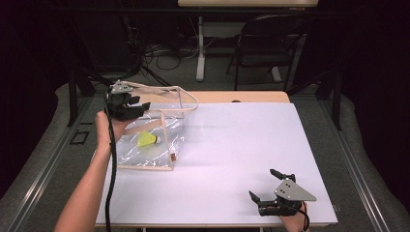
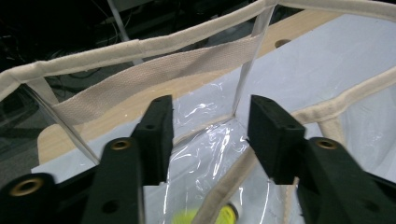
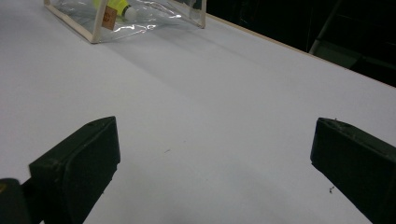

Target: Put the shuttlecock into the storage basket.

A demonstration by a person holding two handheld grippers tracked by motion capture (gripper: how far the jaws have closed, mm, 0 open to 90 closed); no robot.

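A clear plastic tote bag (image 1: 167,126) with cream fabric trim and handles stands on the left part of the white table (image 1: 241,145). Inside it lies a yellow shuttlecock (image 1: 147,140). My left gripper (image 1: 140,107) hovers over the bag's back left rim, open. In the left gripper view it (image 2: 210,135) looks down into the bag (image 2: 140,46), its jaws apart with nothing clamped, and the shuttlecock (image 2: 205,217) is blurred below. My right gripper (image 1: 262,183) rests near the front right edge, open. In the right gripper view it (image 3: 215,158) is wide apart over bare table, the bag (image 3: 140,21) far off.
The table's wooden back edge (image 1: 241,96) shows behind the white sheet. A dark folding chair (image 1: 270,43) and another table's leg (image 1: 200,48) stand on the floor beyond. A small brown tag (image 1: 172,157) hangs on the bag's near corner.
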